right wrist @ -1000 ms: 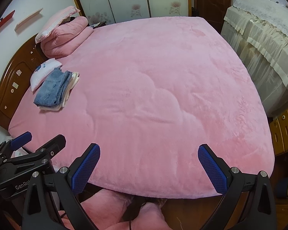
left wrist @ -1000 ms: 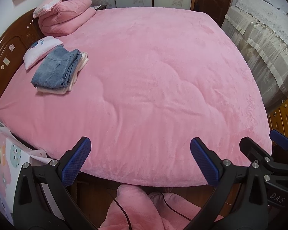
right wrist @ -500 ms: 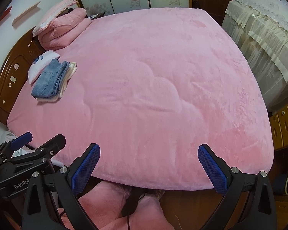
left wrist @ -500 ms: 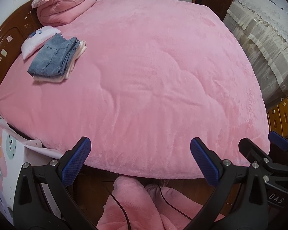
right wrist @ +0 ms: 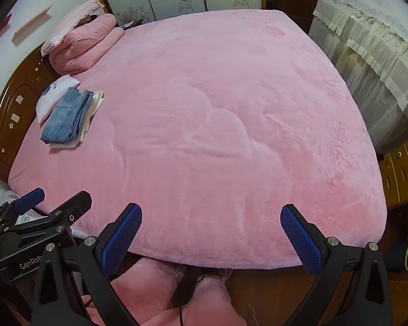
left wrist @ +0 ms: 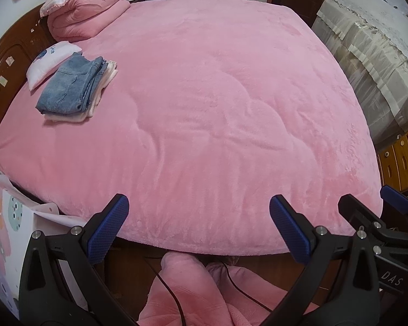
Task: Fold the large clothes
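Left wrist view: the left tongs (left wrist: 198, 226) hang wide apart with nothing between the blue pads (left wrist: 107, 228), low at the foot of the bed. Below them lie the person's pink-clad legs (left wrist: 182, 285) with a thin black cable across them. The right tongs (right wrist: 210, 237) are likewise spread wide and empty, side by side with the left pair; each pair shows at the edge of the other's view. Beyond both stretches a smooth pink blanket (left wrist: 217, 103) covering the whole bed. Far off on the left, near the dark wooden headboard (left wrist: 5, 65), sits a small stack of folded clothes with jeans (left wrist: 70, 84) on top, touching a white pillow (left wrist: 45, 63). Farther back lies a rolled pink quilt (left wrist: 87, 13). On the right stands furniture under a pale lace cover (right wrist: 372, 40).
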A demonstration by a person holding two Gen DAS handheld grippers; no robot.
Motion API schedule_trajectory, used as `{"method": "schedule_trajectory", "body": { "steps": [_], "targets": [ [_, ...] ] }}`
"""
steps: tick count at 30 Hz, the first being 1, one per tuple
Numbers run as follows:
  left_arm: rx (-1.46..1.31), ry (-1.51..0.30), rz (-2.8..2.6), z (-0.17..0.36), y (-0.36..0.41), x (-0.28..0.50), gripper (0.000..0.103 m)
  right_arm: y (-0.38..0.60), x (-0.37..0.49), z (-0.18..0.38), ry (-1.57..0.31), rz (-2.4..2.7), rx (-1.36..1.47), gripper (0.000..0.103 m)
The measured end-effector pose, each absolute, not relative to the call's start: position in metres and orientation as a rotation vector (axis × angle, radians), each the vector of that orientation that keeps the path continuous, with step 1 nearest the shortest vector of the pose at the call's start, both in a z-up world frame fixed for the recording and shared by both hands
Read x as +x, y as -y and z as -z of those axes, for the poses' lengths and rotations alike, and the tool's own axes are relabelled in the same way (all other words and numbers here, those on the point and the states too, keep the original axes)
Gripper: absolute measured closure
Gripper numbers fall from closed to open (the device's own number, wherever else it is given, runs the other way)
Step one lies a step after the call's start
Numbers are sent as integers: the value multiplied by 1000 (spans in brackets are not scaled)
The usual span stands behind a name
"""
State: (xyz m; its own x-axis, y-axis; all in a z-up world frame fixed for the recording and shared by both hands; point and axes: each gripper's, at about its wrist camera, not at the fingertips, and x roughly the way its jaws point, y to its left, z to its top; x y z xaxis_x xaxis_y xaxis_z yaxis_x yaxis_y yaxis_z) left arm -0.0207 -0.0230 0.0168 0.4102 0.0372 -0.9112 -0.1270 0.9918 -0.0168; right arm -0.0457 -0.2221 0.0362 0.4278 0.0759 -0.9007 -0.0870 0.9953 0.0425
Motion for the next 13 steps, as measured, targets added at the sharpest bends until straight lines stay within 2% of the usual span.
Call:
{"method": "schedule_trajectory", "body": {
  "steps": [13],
  "targets": [
    [-68, -1140, -103, -20, 27, -14, 1, 221, -44, -38, -1124, -97, -5, 0]
  ]
}}
